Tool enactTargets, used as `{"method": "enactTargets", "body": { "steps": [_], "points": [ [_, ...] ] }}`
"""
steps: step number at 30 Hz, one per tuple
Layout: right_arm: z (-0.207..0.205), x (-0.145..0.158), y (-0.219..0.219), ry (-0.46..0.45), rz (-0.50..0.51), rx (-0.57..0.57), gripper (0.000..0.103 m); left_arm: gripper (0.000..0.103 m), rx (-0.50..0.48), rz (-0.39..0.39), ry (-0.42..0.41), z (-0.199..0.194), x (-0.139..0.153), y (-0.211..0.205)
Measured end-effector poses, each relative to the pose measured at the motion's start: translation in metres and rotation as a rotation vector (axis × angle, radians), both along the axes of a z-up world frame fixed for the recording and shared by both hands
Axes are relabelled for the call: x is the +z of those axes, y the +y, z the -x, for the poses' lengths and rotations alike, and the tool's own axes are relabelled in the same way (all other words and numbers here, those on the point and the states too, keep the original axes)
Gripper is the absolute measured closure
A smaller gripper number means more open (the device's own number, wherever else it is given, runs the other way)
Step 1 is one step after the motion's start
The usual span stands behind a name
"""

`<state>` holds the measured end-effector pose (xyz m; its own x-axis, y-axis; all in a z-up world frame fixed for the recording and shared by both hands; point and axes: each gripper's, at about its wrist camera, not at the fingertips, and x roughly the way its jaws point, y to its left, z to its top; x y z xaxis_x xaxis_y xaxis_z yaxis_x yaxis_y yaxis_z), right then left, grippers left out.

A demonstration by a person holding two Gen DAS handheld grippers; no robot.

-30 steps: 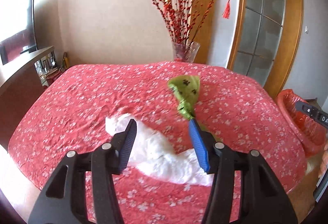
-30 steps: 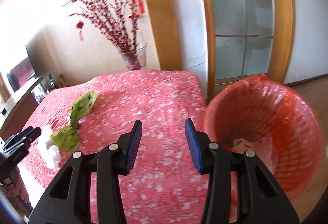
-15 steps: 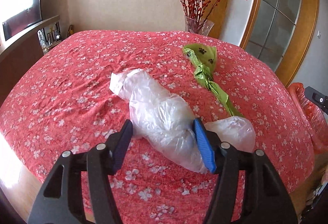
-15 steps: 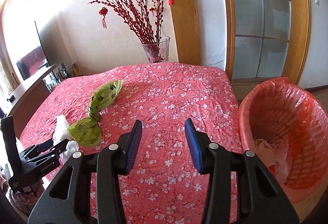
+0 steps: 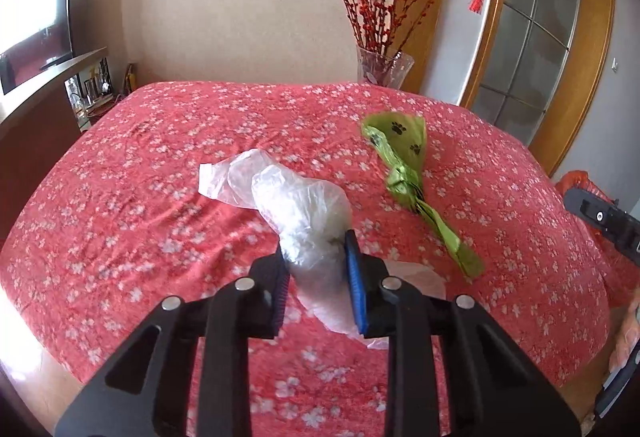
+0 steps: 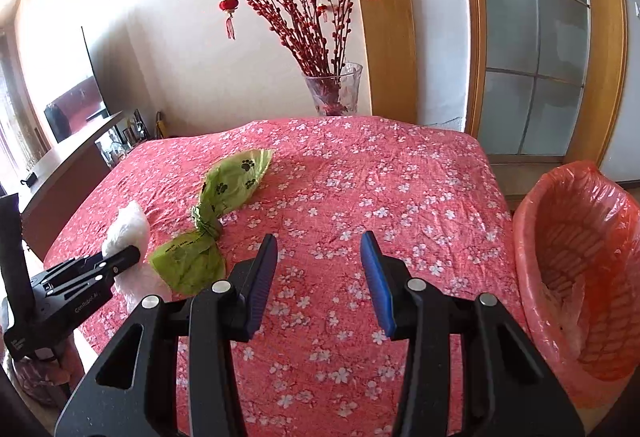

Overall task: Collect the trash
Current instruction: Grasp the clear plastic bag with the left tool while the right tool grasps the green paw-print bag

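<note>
My left gripper is shut on a crumpled clear plastic bag on the red flowered tablecloth. The bag also shows in the right wrist view, with the left gripper on it. A green paw-print bag lies twisted to the right of it, and shows in the right wrist view. My right gripper is open and empty above the table's right half. A red-lined trash basket stands on the floor to the right, with some trash inside.
A glass vase with red branches stands at the table's far edge. A dark cabinet with a TV is to the left. A wood-framed glass door is behind the basket.
My left gripper has closed on the clear bag and the bag is bunched up between the fingers. My right gripper has stayed open and shifted slightly over the table.
</note>
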<state>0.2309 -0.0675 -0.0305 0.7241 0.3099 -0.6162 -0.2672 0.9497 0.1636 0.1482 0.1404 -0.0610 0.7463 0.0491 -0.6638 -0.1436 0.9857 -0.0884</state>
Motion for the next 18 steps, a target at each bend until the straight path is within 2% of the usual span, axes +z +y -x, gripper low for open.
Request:
{"method": "enactTargets", "body": {
  "steps": [10, 18],
  "points": [
    [-0.03, -0.007, 0.066, 0.042, -0.008, 0.111, 0.058, 0.077, 0.083, -0.043, -0.056, -0.024, 0.028, 0.055],
    [-0.053, -0.015, 0.103, 0.088, -0.001, 0.157, 0.059, 0.077, 0.099, -0.051, -0.057, -0.042, 0.031, 0.074]
  ]
}}
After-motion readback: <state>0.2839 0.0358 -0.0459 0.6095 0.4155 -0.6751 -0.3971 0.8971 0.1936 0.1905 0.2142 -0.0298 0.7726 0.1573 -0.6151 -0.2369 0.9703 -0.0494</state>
